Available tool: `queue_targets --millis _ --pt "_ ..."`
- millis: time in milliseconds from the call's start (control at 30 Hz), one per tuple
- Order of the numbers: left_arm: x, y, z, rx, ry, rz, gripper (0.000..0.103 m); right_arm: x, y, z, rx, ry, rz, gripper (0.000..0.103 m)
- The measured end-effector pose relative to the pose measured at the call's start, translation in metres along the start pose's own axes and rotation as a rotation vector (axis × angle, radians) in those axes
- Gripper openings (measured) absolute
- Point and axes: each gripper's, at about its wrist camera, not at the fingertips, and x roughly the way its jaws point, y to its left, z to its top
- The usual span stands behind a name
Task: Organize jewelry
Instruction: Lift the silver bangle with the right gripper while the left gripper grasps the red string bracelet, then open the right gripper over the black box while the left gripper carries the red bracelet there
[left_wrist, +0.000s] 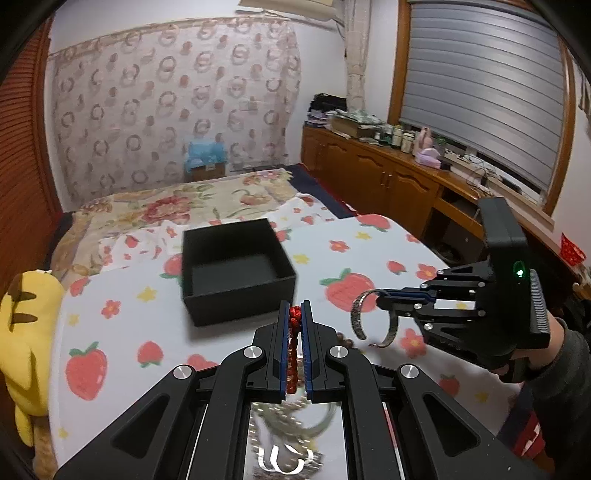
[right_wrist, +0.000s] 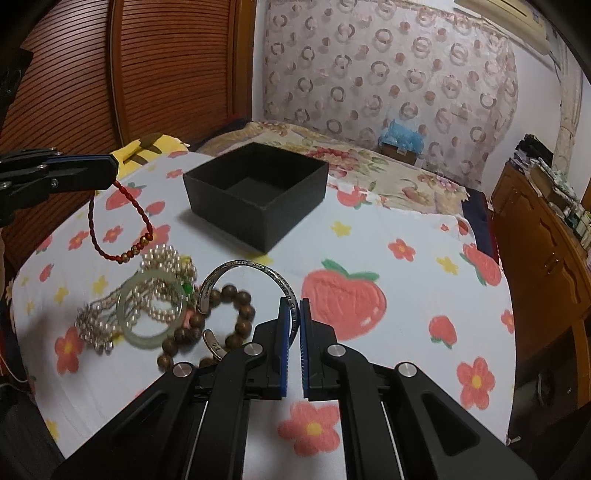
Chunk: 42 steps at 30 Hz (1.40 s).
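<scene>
Pinching jewelry above the bed: your left claw (left_wrist: 295, 314) a red cord bracelet (right_wrist: 110, 225), your right claw (right_wrist: 294, 306) a silver cuff bangle (right_wrist: 251, 266).

A home bedroom. Beyond the fingers (left_wrist: 295, 314) lies a bed (left_wrist: 184, 206) under a floral quilt and a strawberry-print sheet (right_wrist: 369, 258). A yellow plush toy (left_wrist: 26, 332) sits left of them, while wooden cabinets (left_wrist: 388, 177) under a shuttered window (left_wrist: 480, 85) stand to the right.
</scene>
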Motion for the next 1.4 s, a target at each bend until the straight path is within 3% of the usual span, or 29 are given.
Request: queue_targets --millis 467,767,867,1000,1400 --pt "0.033 0.048 0.035 -0.034 0.009 0.081 0.005 0.048 0.005 0.081 0.047 -0.043 0.01 0.006" --pt "0.045 0.06 0.064 -0.023 0.002 0.124 0.005 0.085 0.01 0.109 0.061 -0.036 -0.009 0.007" --pt "0.053 0.062 0.071 -0.022 0.003 0.131 0.005 0.095 0.013 0.11 0.053 -0.035 -0.029 0.014" --pt "0.063 0.064 0.071 -0.028 0.014 0.136 0.005 0.089 0.003 0.103 0.079 -0.062 -0.01 0.034" --pt "0.094 0.073 0.077 -0.053 0.033 0.142 0.005 0.038 -0.007 0.064 0.057 -0.094 0.041 0.036"
